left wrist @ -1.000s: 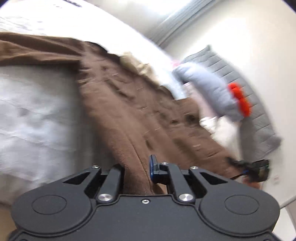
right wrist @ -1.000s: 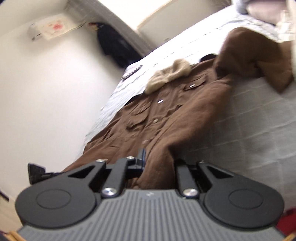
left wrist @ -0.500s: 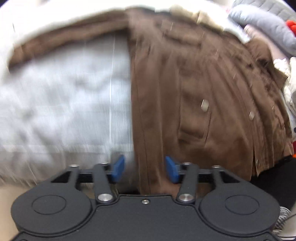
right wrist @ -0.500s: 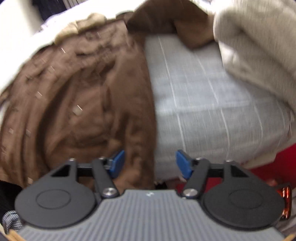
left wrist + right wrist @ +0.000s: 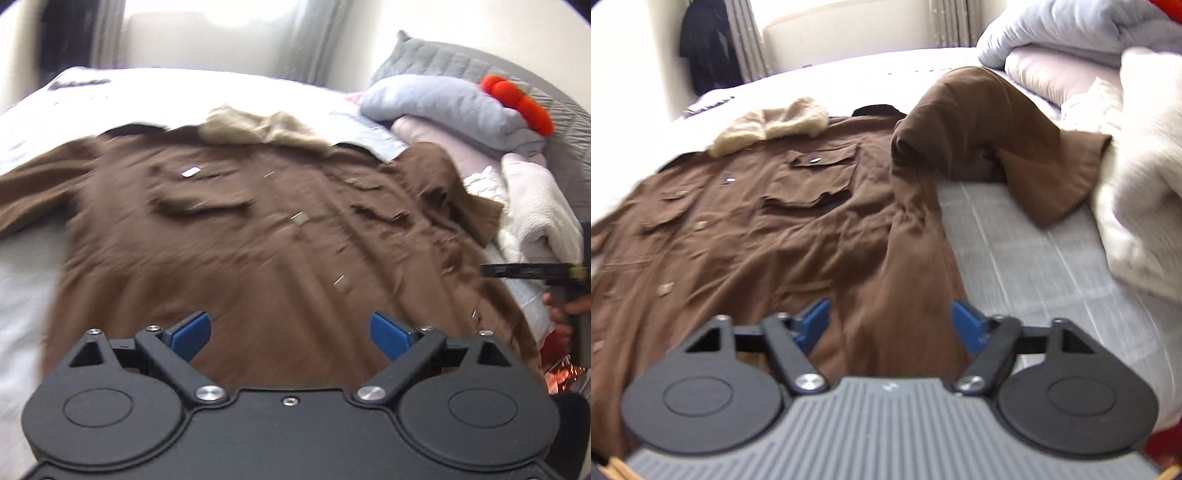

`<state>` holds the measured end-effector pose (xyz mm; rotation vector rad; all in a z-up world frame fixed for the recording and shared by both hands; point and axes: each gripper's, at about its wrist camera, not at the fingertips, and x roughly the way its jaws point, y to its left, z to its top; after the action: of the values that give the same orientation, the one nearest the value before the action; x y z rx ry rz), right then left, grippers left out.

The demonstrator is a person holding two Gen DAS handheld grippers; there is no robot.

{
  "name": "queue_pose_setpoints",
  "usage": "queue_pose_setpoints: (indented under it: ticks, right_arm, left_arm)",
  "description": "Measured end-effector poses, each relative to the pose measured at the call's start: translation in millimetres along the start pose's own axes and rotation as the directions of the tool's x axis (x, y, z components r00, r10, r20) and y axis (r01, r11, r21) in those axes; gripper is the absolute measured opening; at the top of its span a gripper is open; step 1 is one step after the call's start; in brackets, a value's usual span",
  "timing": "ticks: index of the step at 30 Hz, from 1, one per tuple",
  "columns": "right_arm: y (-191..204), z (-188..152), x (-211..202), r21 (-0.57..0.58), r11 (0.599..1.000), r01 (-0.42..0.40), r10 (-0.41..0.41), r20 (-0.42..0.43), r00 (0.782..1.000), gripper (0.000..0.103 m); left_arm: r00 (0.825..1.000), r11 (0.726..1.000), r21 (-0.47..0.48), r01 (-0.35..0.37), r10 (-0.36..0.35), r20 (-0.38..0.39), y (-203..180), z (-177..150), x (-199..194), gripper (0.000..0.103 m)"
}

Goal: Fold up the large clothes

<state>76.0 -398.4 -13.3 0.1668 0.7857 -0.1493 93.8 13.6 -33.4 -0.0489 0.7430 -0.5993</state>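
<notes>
Currently pre-fold: coat lies front-up on the bed, fur collar at 12 o'clock. Left gripper and right gripper both wide open, holding nothing, above the hem. Next, probably: grab the bunched sleeve at 1 o'clock, fold inward. No legible labels.

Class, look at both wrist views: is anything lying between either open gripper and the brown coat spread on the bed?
Nothing visible does. The brown coat lies directly ahead of the open left gripper and right gripper.
</notes>
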Motion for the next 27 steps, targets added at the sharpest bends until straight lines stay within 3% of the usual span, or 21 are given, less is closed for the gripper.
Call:
queue_pose_setpoints:
  ticks: [2, 3, 4, 7, 8, 10, 11, 12, 14, 15, 16, 18, 22, 26, 27]
  right_arm:
    - [7, 5, 22, -0.035, 0.999, 0.020, -0.021, -0.010, 1.000, 0.038]
    - [11, 6, 30, -0.066, 0.997, 0.032, -0.034, -0.022, 0.999, 0.010]
    - [13, 5, 36, -0.100, 0.993, 0.060, -0.063, -0.026, 0.998, 0.005]
    - [9, 3, 34, -0.133, 0.980, 0.151, -0.154, -0.015, 0.988, 0.000]
    - [1, 2, 35, -0.131, 0.968, 0.216, -0.219, -0.013, 0.976, 0.000]
    - [-29, -2, 44, -0.102, 0.927, 0.362, -0.369, -0.060, 0.928, 0.000]
    - [-49, -5, 44, -0.041, 0.940, 0.340, -0.342, -0.094, 0.935, 0.000]
    - [-64, -6, 36, 0.023, 0.960, 0.280, -0.277, -0.085, 0.957, 0.000]
    - [-79, -6, 18, 0.103, 0.979, 0.176, -0.172, -0.045, 0.984, 0.005]
    - [-81, -3, 12, 0.122, 0.983, 0.135, -0.133, -0.025, 0.991, 0.020]
    - [-81, 2, 8, 0.127, 0.987, 0.100, -0.100, -0.003, 0.995, 0.051]
    - [-72, 14, 5, 0.114, 0.993, 0.039, -0.047, 0.069, 0.997, 0.078]
    - [-47, 49, 38, 0.081, 0.996, -0.036, 0.029, 0.090, 0.996, 0.079]
    - [-27, 77, 94, 0.057, 0.998, 0.000, -0.004, 0.071, 0.997, 0.077]
    - [-24, 84, 107, 0.050, 0.999, 0.007, -0.010, 0.064, 0.998, 0.071]
  left_arm:
    - [0.999, 0.999, 0.026, 0.040, -0.041, 0.029, -16, 6, 13, 0.093]
    - [0.997, 0.997, 0.037, 0.068, -0.069, 0.039, -23, 9, 24, 0.093]
    - [0.994, 0.994, 0.047, 0.096, -0.098, 0.044, -27, 11, 33, 0.093]
    - [0.987, 0.986, 0.064, 0.157, -0.159, 0.032, -36, 13, 62, 0.093]
    - [0.988, 0.986, 0.068, 0.154, -0.155, 0.004, -37, 11, 73, 0.093]
    - [0.992, 0.989, 0.095, 0.111, -0.104, -0.073, -38, 4, 97, 0.093]
    - [0.993, 0.986, 0.128, 0.108, -0.100, -0.068, -39, -1, 101, 0.093]
    - [0.994, 0.980, 0.171, 0.103, -0.095, -0.050, -43, -4, 99, 0.093]
    - [0.994, 0.977, 0.191, 0.097, -0.087, -0.061, -47, 0, 97, 0.093]
    - [0.993, 0.977, 0.185, 0.108, -0.097, -0.068, -47, 6, 97, 0.093]
    - [0.991, 0.977, 0.175, 0.125, -0.115, -0.063, -46, 11, 96, 0.093]
    - [0.991, 0.979, 0.152, 0.132, -0.129, -0.032, -42, 21, 95, 0.093]
    - [0.994, 0.987, 0.125, 0.101, -0.105, 0.030, -30, 41, 96, 0.092]
    - [0.997, 0.993, 0.098, 0.062, -0.065, 0.033, -19, 57, 113, 0.091]
    - [0.997, 0.994, 0.089, 0.065, -0.068, 0.034, -16, 60, 119, 0.091]
